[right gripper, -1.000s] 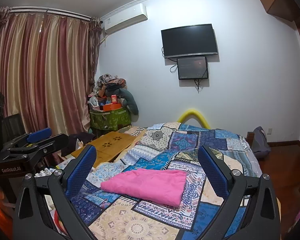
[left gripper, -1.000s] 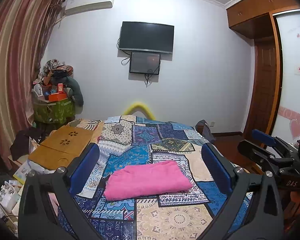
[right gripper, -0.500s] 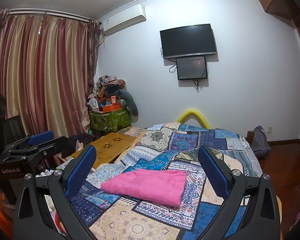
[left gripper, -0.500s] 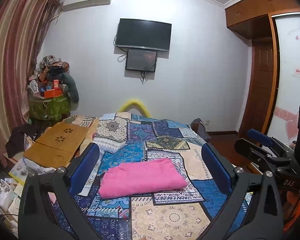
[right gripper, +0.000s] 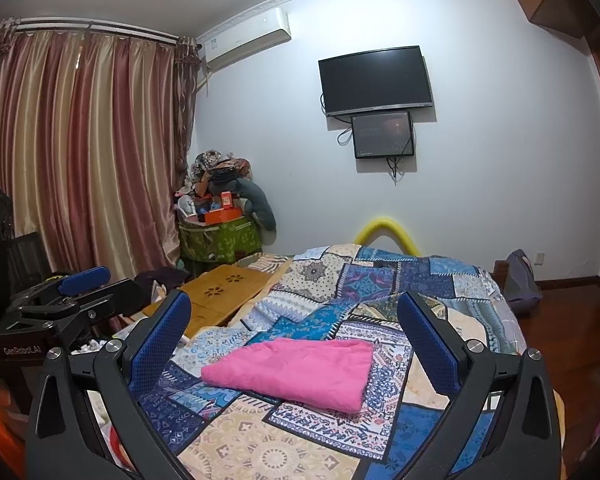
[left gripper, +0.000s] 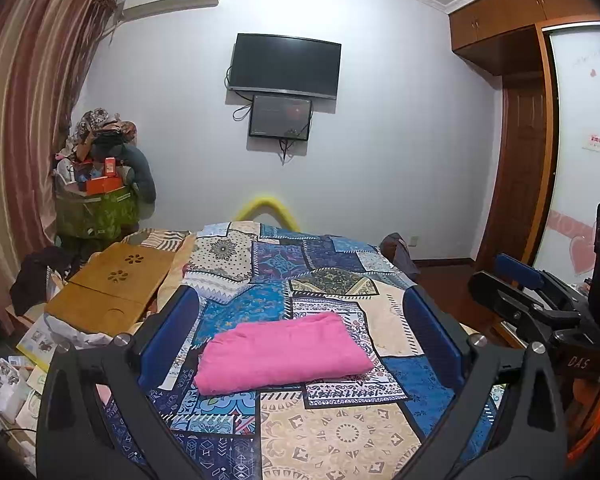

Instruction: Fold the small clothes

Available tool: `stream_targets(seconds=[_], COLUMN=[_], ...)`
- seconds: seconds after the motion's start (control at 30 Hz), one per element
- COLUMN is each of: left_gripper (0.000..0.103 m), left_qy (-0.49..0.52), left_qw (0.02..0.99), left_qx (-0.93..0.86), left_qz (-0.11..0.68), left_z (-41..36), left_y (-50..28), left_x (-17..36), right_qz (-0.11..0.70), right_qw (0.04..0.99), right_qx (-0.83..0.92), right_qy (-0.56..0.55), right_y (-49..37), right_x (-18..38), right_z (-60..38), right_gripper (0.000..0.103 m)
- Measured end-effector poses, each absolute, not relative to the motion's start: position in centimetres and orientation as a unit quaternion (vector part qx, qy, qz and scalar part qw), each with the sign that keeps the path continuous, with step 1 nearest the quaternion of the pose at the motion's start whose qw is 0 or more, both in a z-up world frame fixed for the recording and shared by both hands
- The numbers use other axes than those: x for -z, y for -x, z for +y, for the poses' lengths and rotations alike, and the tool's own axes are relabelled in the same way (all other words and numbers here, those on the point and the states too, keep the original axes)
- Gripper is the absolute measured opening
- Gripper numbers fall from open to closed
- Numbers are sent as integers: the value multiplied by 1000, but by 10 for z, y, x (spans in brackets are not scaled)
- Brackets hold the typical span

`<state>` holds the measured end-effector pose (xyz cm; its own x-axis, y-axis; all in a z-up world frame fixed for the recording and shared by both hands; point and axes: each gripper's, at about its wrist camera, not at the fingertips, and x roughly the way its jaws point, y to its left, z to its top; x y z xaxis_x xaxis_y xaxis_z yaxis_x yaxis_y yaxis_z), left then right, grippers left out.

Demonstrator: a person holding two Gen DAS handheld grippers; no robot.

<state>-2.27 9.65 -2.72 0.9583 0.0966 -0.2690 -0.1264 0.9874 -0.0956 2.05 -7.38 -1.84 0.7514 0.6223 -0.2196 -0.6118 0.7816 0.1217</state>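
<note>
Both grippers, left gripper (left gripper: pixel 300 328) and right gripper (right gripper: pixel 294 332), stand spread and empty above the bed (left gripper: pixel 340 432). Folded pink cloth (left gripper: pixel 284 352) lies ahead between them, long axis crosswise; neither is clearly nearer.

The folded cloth (left gripper: pixel 284 354) is plain bright pink. It lies on a patchwork bedspread (left gripper: pixel 332 436) of blue, navy, beige and white squares printed with medallions, paisley and geometric borders. Both grippers (left gripper: pixel 300 332) (right gripper: pixel 294 338) are black with blue textured finger pads (left gripper: pixel 168 336). The curtains (right gripper: pixel 80 152) show vertical stripes of dusty rose and gold. The wall (left gripper: pixel 400 140) is pale bluish white, the television (left gripper: pixel 284 66) black, the lap desk (left gripper: pixel 112 292) honey brown with flower cut-outs, and the storage bag (right gripper: pixel 220 240) green with a leaf print.
</note>
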Motion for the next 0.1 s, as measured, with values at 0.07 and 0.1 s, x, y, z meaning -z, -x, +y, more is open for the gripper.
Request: stream_targets(seconds=[0.07, 0.1], left_gripper=[103, 103], left_qy=[57, 57], left_qw=[988, 988], left_qx=[-55, -55], left_qz=[134, 135], left_z=[96, 96], left_y=[23, 22], left_x=[27, 27], right_qz=[126, 127], right_qw=[935, 935], right_qx=[-330, -330], right_qy=[-22, -23], right_y=[-22, -22], right_x=[19, 19], right_z=[-74, -74], right_gripper=[102, 102])
